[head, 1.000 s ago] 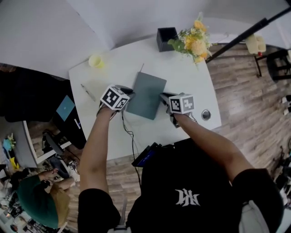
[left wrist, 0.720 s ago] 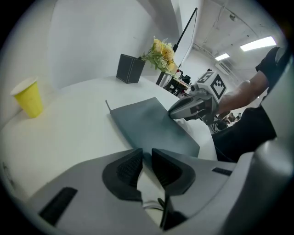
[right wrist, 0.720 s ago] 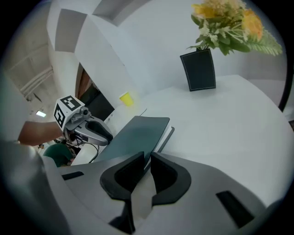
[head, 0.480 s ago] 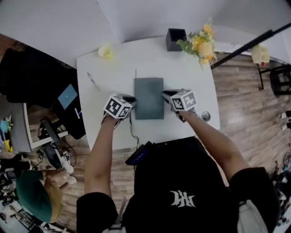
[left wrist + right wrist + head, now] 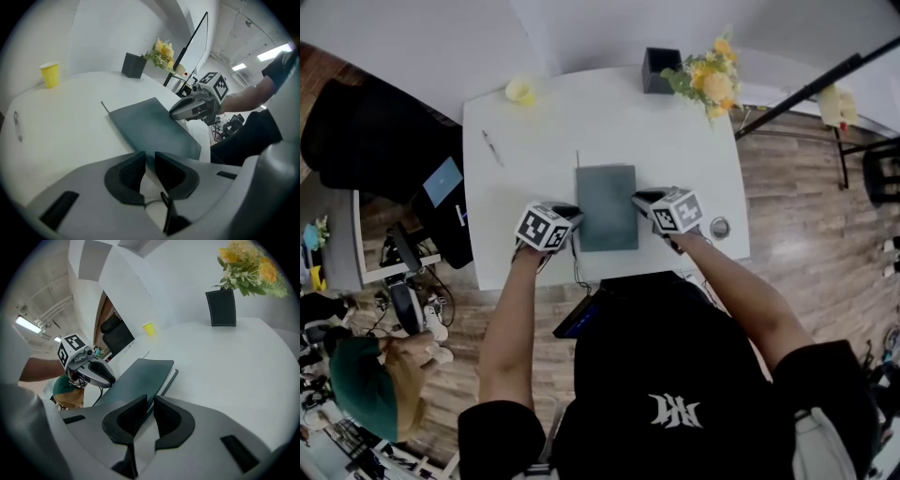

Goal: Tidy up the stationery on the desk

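Your left tongs (image 5: 572, 213) and right tongs (image 5: 639, 200) angle downward, forearms outstretched, each clamped on one side edge of the grey-green notebook (image 5: 607, 208) near the table's (image 5: 544, 131) front edge.

White walls (image 5: 412, 47) meet in a corner behind the white surface (image 5: 675, 141); wood-plank floor (image 5: 806, 234) surrounds it.

Left gripper (image 5: 574, 215) on notebook (image 5: 607, 192) left edge, jaws clamped on it. Right gripper (image 5: 638, 200) clamped on right edge. Both forearms outstretched, angled down.
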`<action>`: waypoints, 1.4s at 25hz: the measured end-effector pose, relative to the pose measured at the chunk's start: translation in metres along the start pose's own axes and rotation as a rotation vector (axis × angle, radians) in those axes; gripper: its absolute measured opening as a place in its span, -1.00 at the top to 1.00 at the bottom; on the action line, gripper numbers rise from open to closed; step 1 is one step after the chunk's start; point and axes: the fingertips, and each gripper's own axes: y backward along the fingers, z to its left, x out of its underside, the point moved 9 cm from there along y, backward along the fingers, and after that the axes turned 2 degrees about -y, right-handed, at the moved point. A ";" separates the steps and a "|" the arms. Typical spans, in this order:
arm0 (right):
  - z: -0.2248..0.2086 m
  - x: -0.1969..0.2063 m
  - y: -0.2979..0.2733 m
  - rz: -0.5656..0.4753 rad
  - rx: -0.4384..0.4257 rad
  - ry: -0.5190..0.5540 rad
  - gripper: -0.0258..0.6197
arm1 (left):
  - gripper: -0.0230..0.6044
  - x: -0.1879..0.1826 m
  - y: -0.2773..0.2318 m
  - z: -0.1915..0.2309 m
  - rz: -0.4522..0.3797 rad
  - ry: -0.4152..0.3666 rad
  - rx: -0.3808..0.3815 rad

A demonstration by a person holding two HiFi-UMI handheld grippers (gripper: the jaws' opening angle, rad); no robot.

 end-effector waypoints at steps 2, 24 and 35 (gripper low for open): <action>0.002 0.006 0.003 0.005 -0.007 0.008 0.71 | 0.73 0.005 0.000 -0.009 0.000 0.003 -0.006; 0.001 0.012 0.024 -0.078 -0.017 0.116 0.71 | 0.65 0.032 0.001 -0.041 -0.059 0.058 -0.166; 0.057 -0.041 0.105 -0.339 -0.254 0.401 0.72 | 0.80 0.012 0.075 -0.096 -0.373 0.032 -0.226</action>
